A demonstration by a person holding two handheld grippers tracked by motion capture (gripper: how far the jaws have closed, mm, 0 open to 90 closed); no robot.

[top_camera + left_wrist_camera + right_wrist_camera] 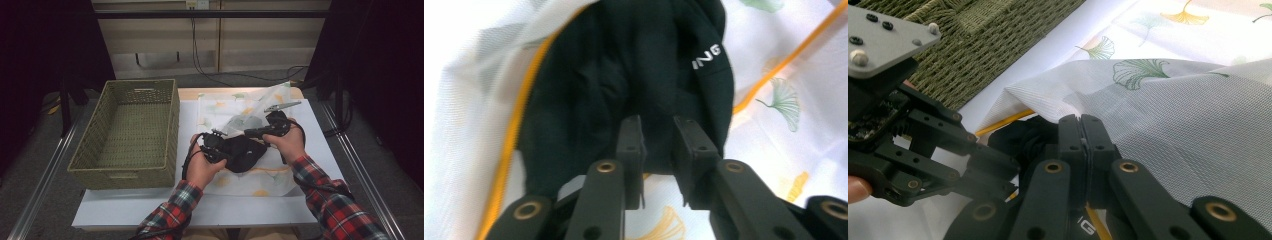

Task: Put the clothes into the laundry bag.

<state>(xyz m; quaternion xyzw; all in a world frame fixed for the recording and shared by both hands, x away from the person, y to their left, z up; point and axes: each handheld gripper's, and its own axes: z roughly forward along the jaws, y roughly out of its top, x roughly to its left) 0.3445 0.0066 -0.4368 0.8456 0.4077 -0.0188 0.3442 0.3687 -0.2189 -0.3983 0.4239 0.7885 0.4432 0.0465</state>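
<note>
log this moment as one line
left gripper: closing on black garment | right gripper: shut on mesh bag edge | basket: empty

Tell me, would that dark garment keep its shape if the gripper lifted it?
Probably not. The black garment lies bunched and creased inside the mesh laundry bag, so it should droop. It looks light. The bag's thin, draping mesh would likely sag too.

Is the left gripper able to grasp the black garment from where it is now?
Probably yes. The left gripper has its jaws right at the edge of the black garment, with a narrow gap between them, and nothing lies between.
</note>
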